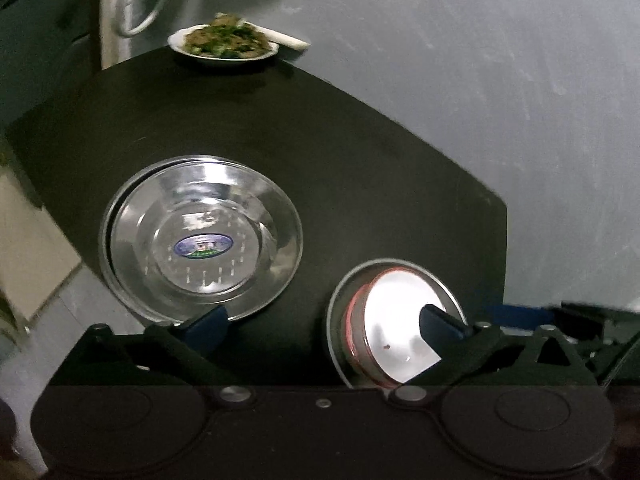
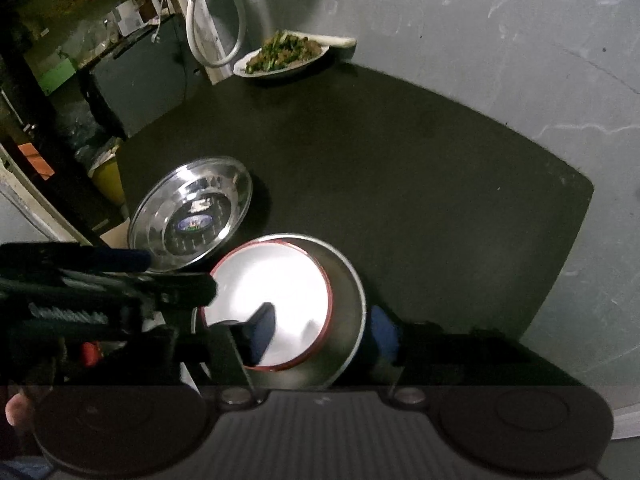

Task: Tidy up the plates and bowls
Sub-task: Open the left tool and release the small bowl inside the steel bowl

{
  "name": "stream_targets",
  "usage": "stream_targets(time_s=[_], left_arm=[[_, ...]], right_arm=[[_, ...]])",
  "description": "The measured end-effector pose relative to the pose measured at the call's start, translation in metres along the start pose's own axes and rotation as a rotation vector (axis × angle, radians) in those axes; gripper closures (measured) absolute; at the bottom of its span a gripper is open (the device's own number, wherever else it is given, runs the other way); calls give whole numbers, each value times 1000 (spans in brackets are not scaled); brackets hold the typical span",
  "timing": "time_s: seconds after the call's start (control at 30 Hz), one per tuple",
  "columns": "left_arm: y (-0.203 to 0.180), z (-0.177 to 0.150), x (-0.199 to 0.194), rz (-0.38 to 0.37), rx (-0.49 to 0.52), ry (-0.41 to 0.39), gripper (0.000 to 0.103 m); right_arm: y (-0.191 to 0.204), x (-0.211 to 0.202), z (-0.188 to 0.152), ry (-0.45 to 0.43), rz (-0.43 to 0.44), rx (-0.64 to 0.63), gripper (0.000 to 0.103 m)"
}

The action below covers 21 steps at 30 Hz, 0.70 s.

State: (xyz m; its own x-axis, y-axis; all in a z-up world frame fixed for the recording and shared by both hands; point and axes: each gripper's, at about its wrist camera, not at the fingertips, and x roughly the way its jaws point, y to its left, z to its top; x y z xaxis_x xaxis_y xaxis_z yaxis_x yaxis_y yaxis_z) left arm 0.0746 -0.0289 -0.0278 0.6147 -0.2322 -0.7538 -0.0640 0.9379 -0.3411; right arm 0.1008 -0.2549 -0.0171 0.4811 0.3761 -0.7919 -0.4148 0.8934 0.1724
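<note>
The right gripper (image 2: 320,328) straddled the steel bowl (image 2: 344,280) rim, jaws apart; the left gripper (image 1: 324,324) gaped too. Closing squarely, then lifting level, seemed best.

Red-rimmed white plate (image 2: 276,300) inside steel bowl (image 2: 348,300)

Probably a home kitchen: dish of cooked food (image 2: 285,56), steel plates (image 1: 202,236).

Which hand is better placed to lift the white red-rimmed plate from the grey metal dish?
Probably right: the right gripper straddles the rims of white red-rimmed plate and grey metal dish; the left gripper spans wider, toward shiny steel plates.
</note>
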Motion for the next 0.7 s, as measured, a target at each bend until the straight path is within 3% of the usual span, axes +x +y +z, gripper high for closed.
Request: stream_targets(time_s=[0.17,0.33,0.6,0.7], left_arm=[[13,-5,-5,14,-85,12,1],[22,-14,-6,40,-131,38,1],[16,-24,-1,80,-78,65,1],[14,-28,3,92,-63,83,1]], right_arm=[[-5,-6,-3,-4,-9,7,16],[-14,-10,-4,-14,-15,16,2],[-45,-11,-12,16,-43,-5,0],[-62,-11,-17,37,-106,-30,0]])
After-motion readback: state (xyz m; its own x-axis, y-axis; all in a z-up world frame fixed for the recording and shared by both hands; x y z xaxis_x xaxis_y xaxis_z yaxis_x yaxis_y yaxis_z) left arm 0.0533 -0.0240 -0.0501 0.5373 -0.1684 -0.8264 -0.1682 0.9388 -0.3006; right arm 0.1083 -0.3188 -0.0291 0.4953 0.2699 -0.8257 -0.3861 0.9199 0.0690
